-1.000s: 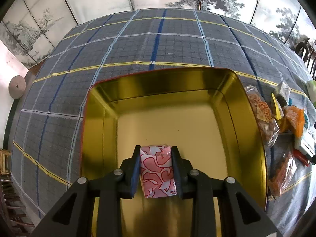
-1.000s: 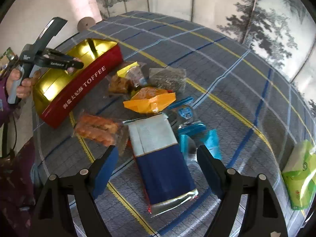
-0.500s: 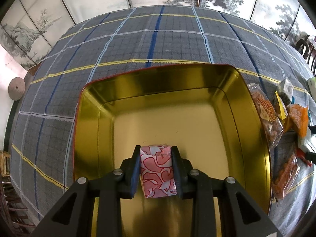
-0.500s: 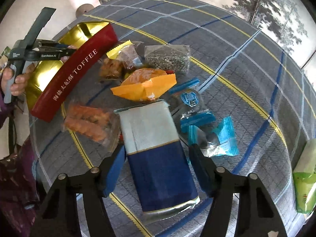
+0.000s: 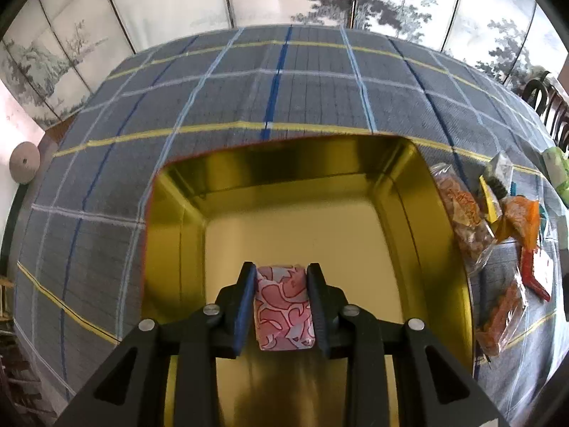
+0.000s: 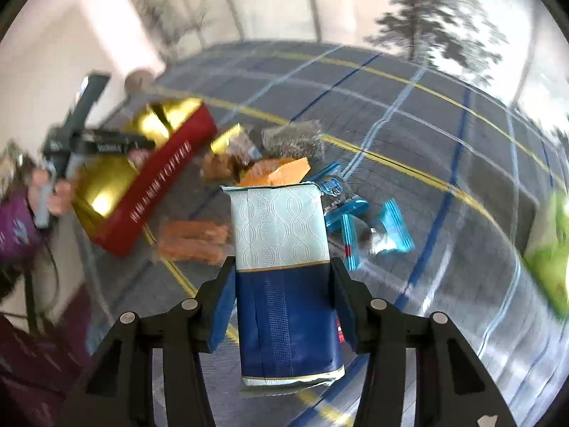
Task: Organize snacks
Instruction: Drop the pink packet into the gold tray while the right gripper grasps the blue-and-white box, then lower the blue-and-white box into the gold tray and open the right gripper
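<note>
My left gripper [image 5: 281, 277] is shut on a pink patterned snack packet [image 5: 282, 307] and holds it low inside the gold tin [image 5: 295, 227]. In the right wrist view the tin [image 6: 156, 178] shows red sides with "TOFFEE" lettering, and the left gripper [image 6: 137, 146] reaches into it. My right gripper [image 6: 282, 284] is shut on a white and navy blue pack [image 6: 282, 277], lifted off the cloth and pointing away from me.
Loose snacks lie on the plaid tablecloth [image 5: 284, 99] right of the tin: clear bags of fried snacks [image 6: 193, 242], an orange bag [image 6: 281, 172], blue wrappers [image 6: 370, 231], a grey pouch [image 6: 293, 138]. A green pack [image 6: 551, 259] sits at far right.
My right gripper closed on the navy and white pack and lifted it, swinging the view upward. My left gripper moved lower into the tin with the pink packet.
</note>
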